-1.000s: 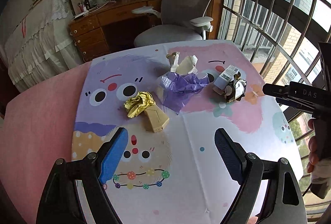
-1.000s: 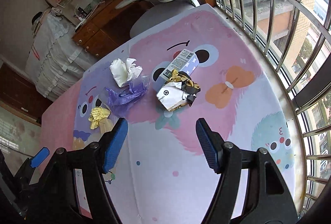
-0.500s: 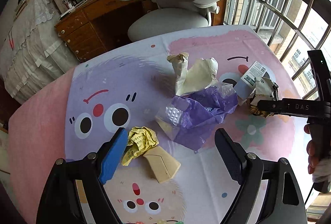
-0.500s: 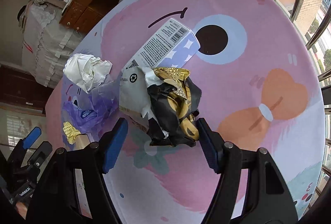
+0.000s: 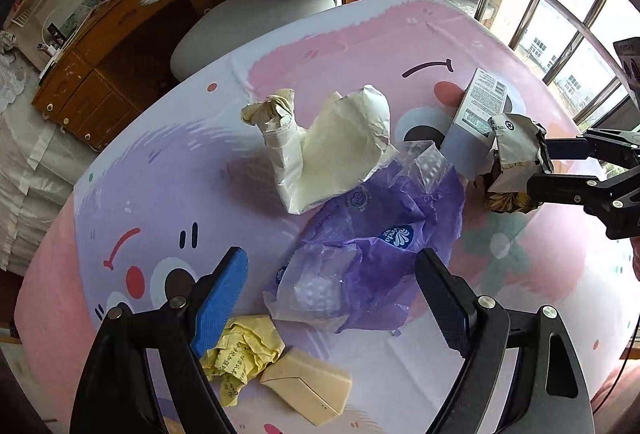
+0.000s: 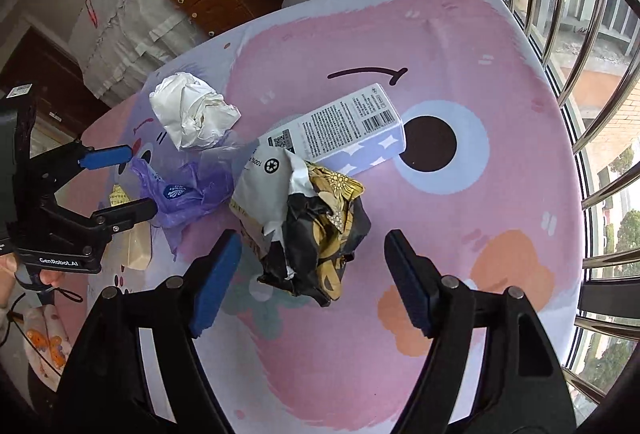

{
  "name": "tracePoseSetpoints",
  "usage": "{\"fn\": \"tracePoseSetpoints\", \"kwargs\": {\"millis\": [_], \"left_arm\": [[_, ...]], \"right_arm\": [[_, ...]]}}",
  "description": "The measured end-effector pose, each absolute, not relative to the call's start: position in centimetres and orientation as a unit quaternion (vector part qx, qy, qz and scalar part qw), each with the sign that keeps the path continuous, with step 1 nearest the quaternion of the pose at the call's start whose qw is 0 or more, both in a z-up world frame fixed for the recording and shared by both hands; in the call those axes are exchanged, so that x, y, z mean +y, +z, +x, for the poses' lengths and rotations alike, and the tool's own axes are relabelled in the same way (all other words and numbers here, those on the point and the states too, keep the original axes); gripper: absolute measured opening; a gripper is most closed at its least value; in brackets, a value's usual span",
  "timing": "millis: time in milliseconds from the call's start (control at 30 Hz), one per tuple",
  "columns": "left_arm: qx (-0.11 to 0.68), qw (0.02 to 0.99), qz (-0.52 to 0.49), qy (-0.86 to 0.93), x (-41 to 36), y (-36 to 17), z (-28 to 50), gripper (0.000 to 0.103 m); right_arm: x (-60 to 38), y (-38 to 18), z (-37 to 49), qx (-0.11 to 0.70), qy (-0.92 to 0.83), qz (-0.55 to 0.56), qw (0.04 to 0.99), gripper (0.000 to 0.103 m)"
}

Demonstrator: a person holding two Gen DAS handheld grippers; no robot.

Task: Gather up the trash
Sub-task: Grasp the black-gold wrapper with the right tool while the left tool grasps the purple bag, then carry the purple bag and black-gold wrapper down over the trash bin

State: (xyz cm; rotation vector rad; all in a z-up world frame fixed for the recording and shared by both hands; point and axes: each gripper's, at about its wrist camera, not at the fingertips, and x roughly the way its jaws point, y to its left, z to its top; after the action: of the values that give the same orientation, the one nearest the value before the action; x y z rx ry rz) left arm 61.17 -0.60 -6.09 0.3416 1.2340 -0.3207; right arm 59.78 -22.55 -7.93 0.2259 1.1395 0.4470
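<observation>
Trash lies on a cartoon-printed tablecloth (image 5: 168, 193). My left gripper (image 5: 332, 282) is open, its blue pads on either side of a crumpled purple plastic bag (image 5: 372, 234). A yellow paper wad (image 5: 240, 354) and a beige box (image 5: 308, 386) lie just below it. A crumpled white paper bag (image 5: 336, 145) stands behind the purple bag. My right gripper (image 6: 312, 258) is open and straddles a crumpled black, gold and white wrapper (image 6: 312, 222). A pale blue carton (image 6: 344, 129) lies flat behind the wrapper, touching it.
A grey office chair (image 5: 256, 1) and a wooden desk (image 5: 100, 45) stand beyond the table's far edge. Barred windows (image 6: 592, 33) run along the right side. A person's hand (image 6: 48, 276) holds the left gripper (image 6: 142, 181) at the left.
Both grippers have moved forward and down toward the trash. The left one now frames the purple bag instead of the yellow wad. The right one has closed in on the wrapper.
</observation>
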Motion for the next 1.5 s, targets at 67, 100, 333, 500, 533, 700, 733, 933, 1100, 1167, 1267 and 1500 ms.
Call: {"fn": "tracePoseSetpoints", "kwargs": {"millis": [67,100,333,500,533,700,733,933,1100,1167,1267,1500], "left_arm": [[0.582,0.782,0.153,-0.164,-0.9,-6.7,61.5,0.087],[0.587,0.777,0.151,-0.170,-1.0,-7.1,61.7,0.087],[0.615,0.759,0.103,-0.187,-1.1,-9.1,62.1,0.063],[0.619,0.765,0.058,-0.169,-0.7,-9.4,61.3,0.025],[0.620,0.766,0.049,-0.162,-0.7,-9.3,60.9,0.019],[0.605,0.785,0.022,-0.135,-1.1,-8.0,58.6,0.012],[0.602,0.787,0.016,-0.132,-1.2,-7.7,58.0,0.012],[0.573,0.811,-0.006,-0.119,-1.6,-5.1,52.8,0.012],[0.549,0.829,-0.008,-0.110,-1.5,-3.0,46.0,0.012],[0.539,0.836,-0.008,-0.105,-0.6,-2.0,42.8,0.012],[0.526,0.844,-0.017,-0.103,0.4,-0.8,38.0,0.012],[0.504,0.854,-0.004,-0.129,3.4,1.7,25.5,0.012]], "right_arm": [[-22.2,-7.5,59.7,0.524,0.221,0.096,0.817,0.073],[-21.8,-7.3,59.6,0.521,0.225,0.086,0.819,0.073],[-19.8,-7.7,60.3,0.523,0.239,0.060,0.816,0.069],[-19.4,-8.2,59.7,0.527,0.237,0.070,0.813,0.044],[-19.4,-8.1,59.3,0.526,0.237,0.072,0.813,0.044],[-19.7,-7.6,57.7,0.527,0.235,0.089,0.812,0.042],[-19.8,-7.4,57.1,0.526,0.236,0.093,0.812,0.042],[-20.1,-5.9,52.1,0.521,0.233,0.106,0.814,0.042],[-20.0,-4.3,46.4,0.516,0.228,0.114,0.818,0.042],[-19.8,-3.5,43.5,0.512,0.225,0.118,0.820,0.042],[-19.2,-2.3,38.8,0.506,0.219,0.120,0.826,0.042],[-16.9,-0.8,26.0,0.489,0.195,0.131,0.840,0.042]]}}
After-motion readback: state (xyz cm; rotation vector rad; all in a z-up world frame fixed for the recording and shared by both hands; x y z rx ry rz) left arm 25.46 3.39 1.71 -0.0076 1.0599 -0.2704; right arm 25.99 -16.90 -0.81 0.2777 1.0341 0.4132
